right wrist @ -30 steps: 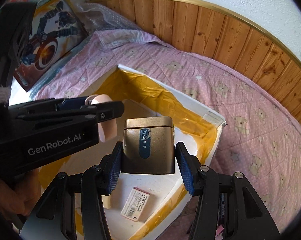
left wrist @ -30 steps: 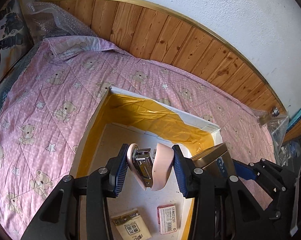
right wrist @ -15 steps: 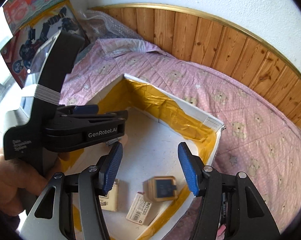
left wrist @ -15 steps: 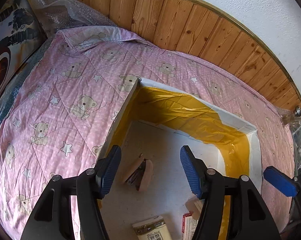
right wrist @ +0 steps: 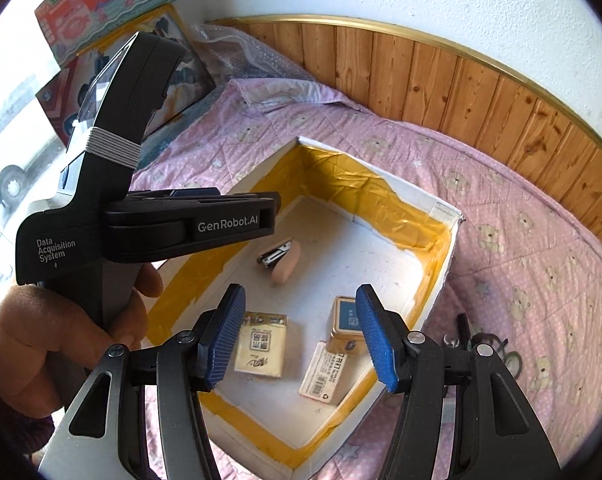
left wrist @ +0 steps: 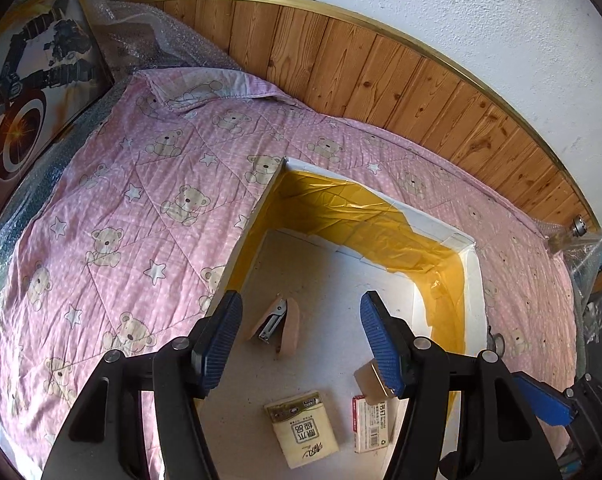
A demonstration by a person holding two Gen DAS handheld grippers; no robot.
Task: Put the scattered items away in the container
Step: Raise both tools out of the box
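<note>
Tongs released — left gripper (left wrist: 301, 338), right gripper (right wrist: 301, 334); descending risks striking stapler (left wrist: 275, 324) or tin (right wrist: 347, 326) below — container (right wrist: 447, 216) wall adjacent.

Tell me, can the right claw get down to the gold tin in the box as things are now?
Probably yes. The right claw is open and hangs above the box, almost over the gold tin. The box has no lid and nothing covers the tin. The tin stands close to the box wall, which could crowd one finger.
</note>
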